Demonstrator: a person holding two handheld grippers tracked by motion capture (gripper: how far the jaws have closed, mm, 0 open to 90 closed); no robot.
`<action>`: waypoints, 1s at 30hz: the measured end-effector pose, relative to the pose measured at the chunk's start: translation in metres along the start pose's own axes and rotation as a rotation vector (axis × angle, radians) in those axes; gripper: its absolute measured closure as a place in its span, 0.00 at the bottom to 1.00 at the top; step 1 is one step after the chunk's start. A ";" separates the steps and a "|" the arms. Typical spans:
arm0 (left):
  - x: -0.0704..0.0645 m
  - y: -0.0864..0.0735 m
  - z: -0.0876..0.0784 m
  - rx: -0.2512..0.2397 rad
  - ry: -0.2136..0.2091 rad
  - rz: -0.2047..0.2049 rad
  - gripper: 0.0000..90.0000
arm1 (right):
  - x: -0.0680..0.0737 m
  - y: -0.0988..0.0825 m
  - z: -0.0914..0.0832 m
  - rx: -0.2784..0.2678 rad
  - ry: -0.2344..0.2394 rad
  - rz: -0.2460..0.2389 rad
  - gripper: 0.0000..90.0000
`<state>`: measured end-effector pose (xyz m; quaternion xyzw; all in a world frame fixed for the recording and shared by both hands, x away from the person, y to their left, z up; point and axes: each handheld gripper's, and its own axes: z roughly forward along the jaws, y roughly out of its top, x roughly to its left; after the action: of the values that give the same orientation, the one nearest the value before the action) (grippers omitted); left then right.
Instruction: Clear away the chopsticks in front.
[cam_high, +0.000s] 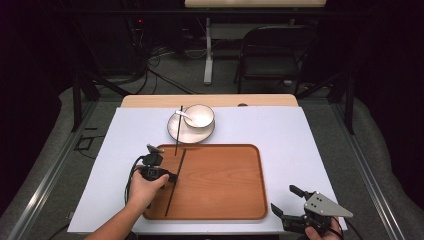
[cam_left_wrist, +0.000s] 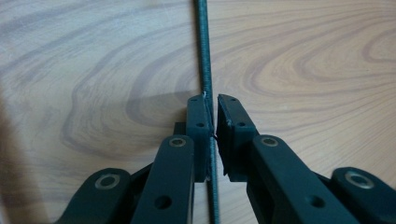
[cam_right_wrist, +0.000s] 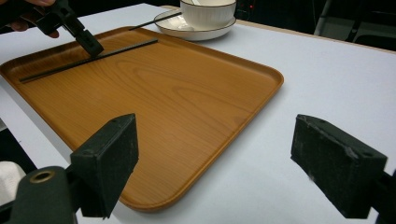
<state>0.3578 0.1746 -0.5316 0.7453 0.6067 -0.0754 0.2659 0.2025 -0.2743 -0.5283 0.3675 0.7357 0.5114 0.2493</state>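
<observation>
A thin black chopstick (cam_high: 171, 197) lies lengthwise on the left part of a wooden tray (cam_high: 220, 180). My left gripper (cam_high: 175, 176) reaches in from the tray's left side and is shut on the chopstick (cam_left_wrist: 201, 46) near its middle. In the left gripper view the left gripper (cam_left_wrist: 214, 105) has both pads against the stick's sides, just above the wood. The right gripper view shows the chopstick (cam_right_wrist: 88, 59) flat on the tray (cam_right_wrist: 177, 102). My right gripper (cam_high: 283, 198) rests at the near right corner of the table. This right gripper (cam_right_wrist: 224, 158) is wide open with nothing between its pads.
Behind the tray a white bowl (cam_high: 199, 115) with a spoon (cam_high: 182, 115) stands on a plate (cam_high: 190, 132). A second black chopstick (cam_high: 178, 130) leans from that plate toward the tray's far edge. A white sheet (cam_high: 285, 135) covers the table; a dark chair (cam_high: 272, 55) stands beyond.
</observation>
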 end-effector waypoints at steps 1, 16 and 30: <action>0.000 0.000 0.000 -0.001 -0.001 0.000 0.92 | 0.000 0.000 0.000 0.000 0.000 0.000 0.16; 0.005 0.005 -0.009 -0.034 -0.016 -0.009 0.82 | 0.000 0.000 0.000 -0.001 -0.001 0.000 0.16; 0.011 0.034 -0.031 -0.116 -0.077 0.005 0.61 | 0.000 0.000 0.000 0.000 0.000 0.001 0.16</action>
<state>0.3857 0.1947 -0.5000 0.7267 0.5977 -0.0680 0.3319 0.2025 -0.2741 -0.5283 0.3681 0.7355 0.5114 0.2490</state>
